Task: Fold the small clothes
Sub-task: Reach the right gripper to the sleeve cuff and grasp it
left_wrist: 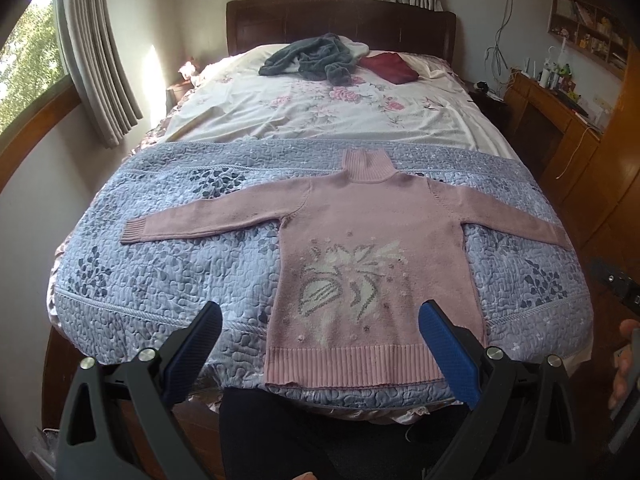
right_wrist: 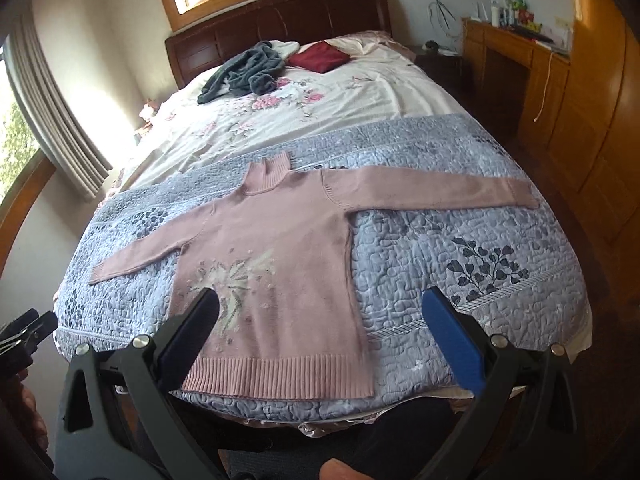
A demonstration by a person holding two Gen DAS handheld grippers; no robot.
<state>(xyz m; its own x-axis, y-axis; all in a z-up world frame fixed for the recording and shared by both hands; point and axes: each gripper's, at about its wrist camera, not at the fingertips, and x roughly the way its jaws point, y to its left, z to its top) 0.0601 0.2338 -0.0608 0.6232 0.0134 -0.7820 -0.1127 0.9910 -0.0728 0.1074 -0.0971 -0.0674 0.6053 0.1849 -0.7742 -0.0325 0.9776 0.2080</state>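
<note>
The pink sweater [left_wrist: 376,248] lies flat, sleeves spread, at the quilt's [left_wrist: 160,272] near edge; left gripper [left_wrist: 320,320] and right gripper [right_wrist: 322,308] both gape wide, holding nothing.

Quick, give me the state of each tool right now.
Left tool: open, holding nothing, above the pink sweater's hem.
Right tool: open, holding nothing, over the quilt.

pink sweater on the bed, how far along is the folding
Done: the pink sweater lies spread flat, front up, on the blue quilt, both sleeves out to the sides. In hand: nothing; the left gripper and right gripper are both open, near the hem. Left: every fold, since no sleeve or hem is turned in yet.
</note>
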